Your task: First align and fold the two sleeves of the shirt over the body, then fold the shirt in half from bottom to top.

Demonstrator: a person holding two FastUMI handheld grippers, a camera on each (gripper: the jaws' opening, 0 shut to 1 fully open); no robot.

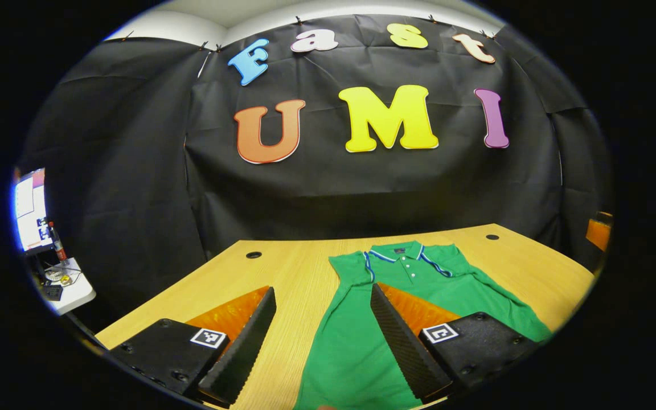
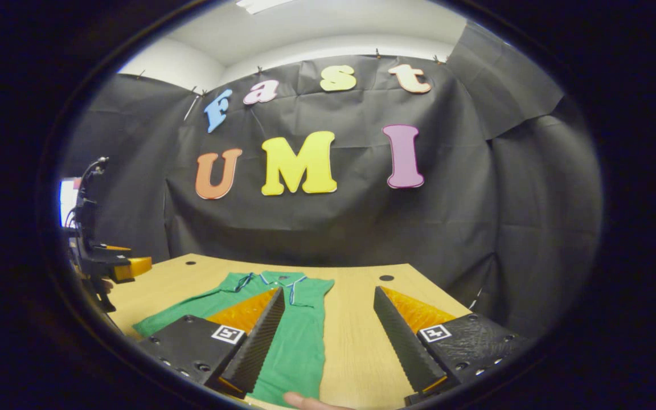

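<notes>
A green polo shirt (image 1: 356,341) lies flat on the wooden table (image 1: 282,267), buttons up, collar at the far end and hem toward me. My left gripper (image 1: 322,289) hangs open over the shirt's left edge, one finger above bare wood and the other above the body. In the right gripper view the shirt (image 2: 299,341) lies left of centre. My right gripper (image 2: 328,290) is open over its right edge, with one finger above the cloth and one above the table (image 2: 356,319). Nothing is held. The left gripper (image 2: 117,265) also appears at the far left, in a hand.
The table has round cable holes (image 1: 253,254) (image 2: 386,278) near its far corners. A monitor (image 1: 32,210) and a small white side table (image 1: 69,290) stand off to the left. A fingertip (image 2: 305,401) pokes in at the bottom edge. Black cloth walls close the back.
</notes>
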